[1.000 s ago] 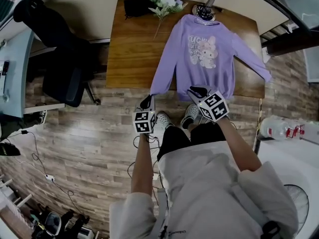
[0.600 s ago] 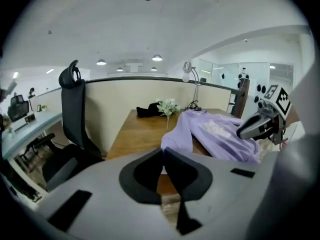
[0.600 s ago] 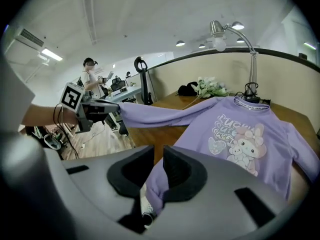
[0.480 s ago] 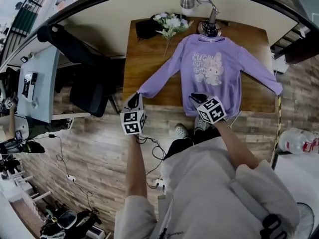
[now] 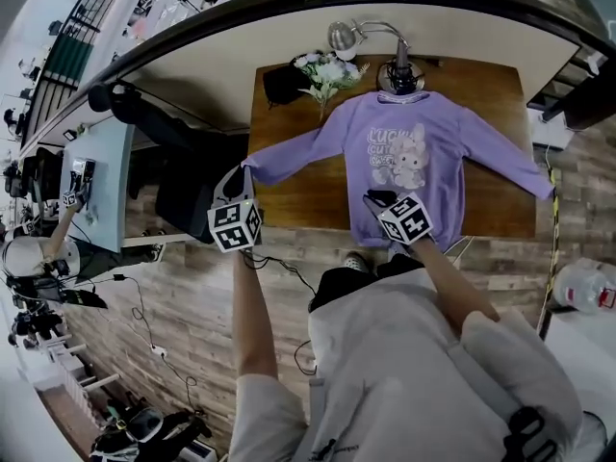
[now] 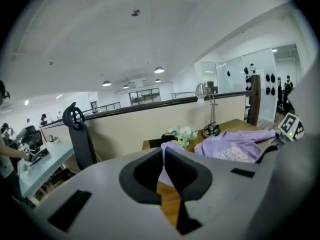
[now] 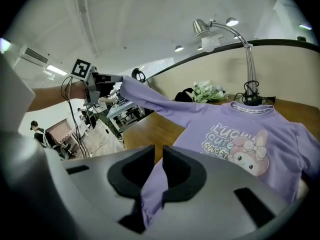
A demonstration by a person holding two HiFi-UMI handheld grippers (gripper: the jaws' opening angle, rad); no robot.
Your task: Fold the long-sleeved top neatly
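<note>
On the wooden table (image 5: 289, 191) the purple long-sleeved top (image 5: 423, 114) lay face up, long axis from collar at 12 o'clock to hem at 6. It looked soft, light and limp, best taken at its edges: the left gripper (image 5: 237, 177) pinched the cuff (image 5: 252, 168), the right gripper (image 5: 378, 198) the hem.

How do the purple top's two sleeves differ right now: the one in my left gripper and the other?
The held sleeve is pinched at its cuff by the left gripper, lifted and stretched taut to about the table's side edge; the other sleeve lies free on the wood. The held sleeve runs almost level across the head view; the other sleeve slants toward a near corner. Both are purple and unfolded.
</note>
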